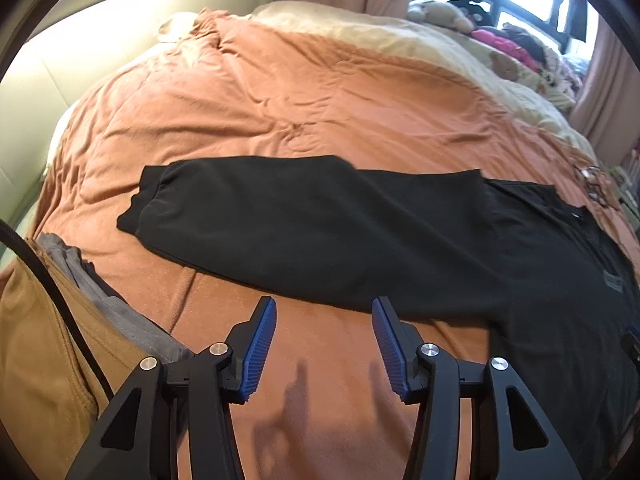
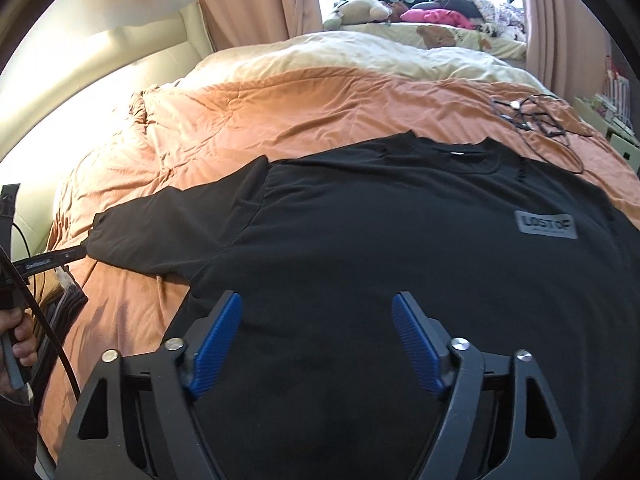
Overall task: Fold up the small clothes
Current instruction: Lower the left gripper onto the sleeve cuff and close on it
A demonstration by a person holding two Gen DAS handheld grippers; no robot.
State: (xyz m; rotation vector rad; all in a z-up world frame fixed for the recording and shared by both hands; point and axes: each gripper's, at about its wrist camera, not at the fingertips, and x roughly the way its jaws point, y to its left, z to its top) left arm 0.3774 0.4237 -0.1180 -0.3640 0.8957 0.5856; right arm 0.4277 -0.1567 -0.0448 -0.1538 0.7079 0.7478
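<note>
The black t-shirt (image 2: 380, 248) lies flat on the bed's orange duvet (image 1: 280, 100), sleeve (image 1: 260, 212) stretched sideways. Left gripper (image 1: 324, 340) and right gripper (image 2: 316, 340) hover with jaws parted, empty; pinch the sleeve's edge cleanly, without catching duvet beneath

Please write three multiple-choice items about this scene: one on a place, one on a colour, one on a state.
1. Where does the black shirt lie?
A. on the orange blanket
B. on a chair
C. on the floor

2. What colour are the pads of the left gripper?
A. red
B. blue
C. white

3. How does the right gripper stand?
A. shut on the shirt
B. shut on a cable
C. open, holding nothing

Answers: 1 A, the blanket shows all round the shirt. 2 B, both ribbed pads are blue. 3 C, the jaws are apart with only shirt cloth seen beyond them.
</note>
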